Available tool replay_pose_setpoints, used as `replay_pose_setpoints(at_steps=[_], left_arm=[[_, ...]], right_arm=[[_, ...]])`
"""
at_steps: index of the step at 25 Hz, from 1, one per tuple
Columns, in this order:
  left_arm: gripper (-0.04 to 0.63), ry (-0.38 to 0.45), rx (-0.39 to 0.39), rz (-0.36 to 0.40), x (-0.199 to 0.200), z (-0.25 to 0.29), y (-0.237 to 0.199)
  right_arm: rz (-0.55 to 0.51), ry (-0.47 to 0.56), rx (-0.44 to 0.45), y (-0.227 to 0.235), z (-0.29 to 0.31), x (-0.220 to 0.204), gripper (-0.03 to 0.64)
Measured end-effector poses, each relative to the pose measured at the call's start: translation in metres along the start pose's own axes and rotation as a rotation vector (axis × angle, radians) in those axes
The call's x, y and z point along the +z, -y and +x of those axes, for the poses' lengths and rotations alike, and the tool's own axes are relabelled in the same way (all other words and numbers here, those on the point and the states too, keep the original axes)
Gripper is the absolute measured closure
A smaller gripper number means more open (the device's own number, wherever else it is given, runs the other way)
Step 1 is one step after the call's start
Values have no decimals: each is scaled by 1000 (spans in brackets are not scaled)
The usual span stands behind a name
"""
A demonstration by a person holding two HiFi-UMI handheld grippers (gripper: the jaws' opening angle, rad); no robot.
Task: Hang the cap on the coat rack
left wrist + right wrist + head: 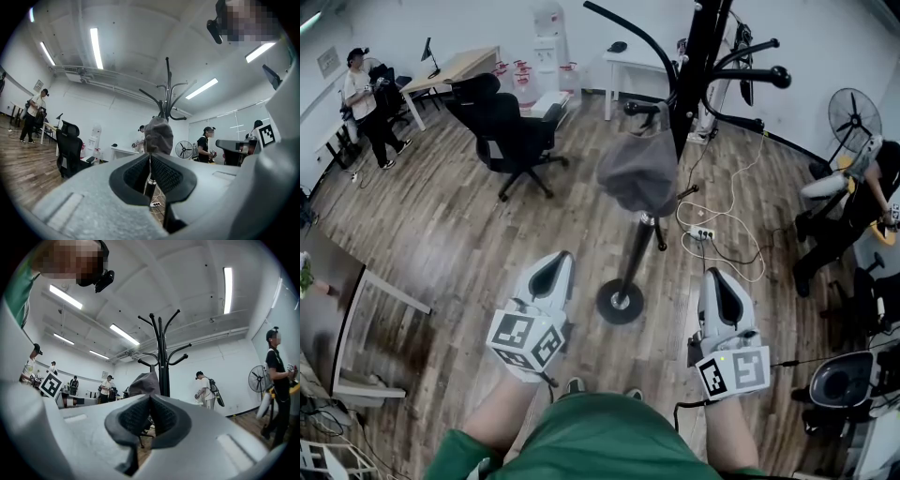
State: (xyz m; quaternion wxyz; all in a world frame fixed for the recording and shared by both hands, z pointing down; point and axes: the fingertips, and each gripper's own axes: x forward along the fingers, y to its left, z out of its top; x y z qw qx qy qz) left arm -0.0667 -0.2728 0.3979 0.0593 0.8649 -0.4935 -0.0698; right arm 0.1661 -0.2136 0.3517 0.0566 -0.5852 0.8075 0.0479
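No words, numbers or brand names can be read. The left gripper's [562, 256] marker cube [528, 339] and the right gripper's [712, 274] marker cube [735, 371] carry only black-and-white square code patterns. A framed wall sign [328, 61] at far left and the print on red-and-white items [517, 73] beside the water dispenser [548, 33] are too small to read.

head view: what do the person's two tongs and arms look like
The left tongs and right tongs are pale grey rounded shells with black ribbed pads inside. Each carries a white cube with black square markers. A thin black cable leaves the right one. The person wears green clothing.
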Motion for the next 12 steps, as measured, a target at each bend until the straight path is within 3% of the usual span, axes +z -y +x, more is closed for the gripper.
replay_pose_setpoints(at_steps=[12], left_arm=[[577, -21, -8, 10, -2, 1, 0]], right_arm=[[18, -11, -9, 0, -1, -5, 614]])
